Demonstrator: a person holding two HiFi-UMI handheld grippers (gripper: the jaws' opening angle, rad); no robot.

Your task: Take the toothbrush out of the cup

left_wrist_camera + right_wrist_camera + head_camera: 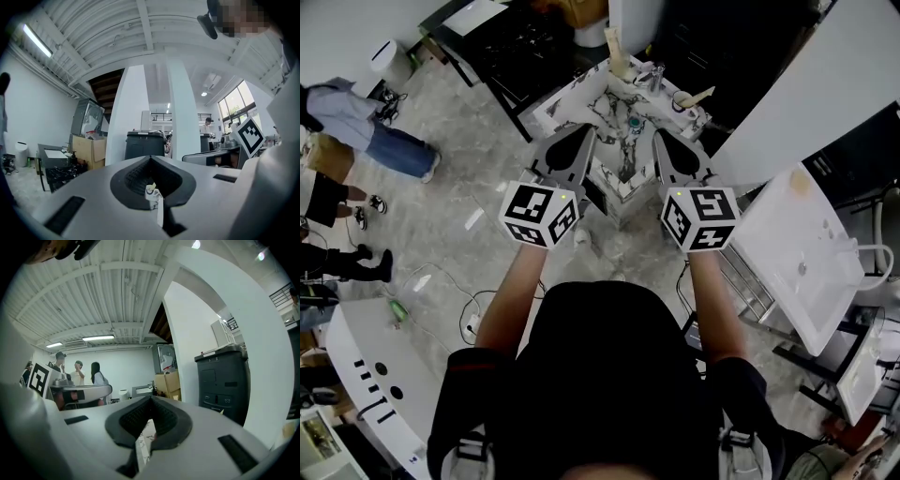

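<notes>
A white cup (680, 101) stands at the far right of a marble-patterned counter (619, 155), with a pale toothbrush (701, 94) leaning out of it to the right. Both grippers are held level side by side, short of the counter's near corner. My left gripper (581, 136) is shut with nothing in it, and my right gripper (661, 139) is also shut and holds nothing. In the left gripper view the shut jaws (151, 158) leave a small gap below, where a tiny white cup (151, 190) shows. In the right gripper view, marble (143, 441) shows under the shut jaws (151, 397).
A faucet (653, 75) and a pale wooden holder (616, 56) stand at the counter's back, a teal item (635, 122) mid-counter. A white basin (797, 253) and wire rack (750, 291) lie right. People (384, 141) stand left. A black desk (525, 47) lies beyond.
</notes>
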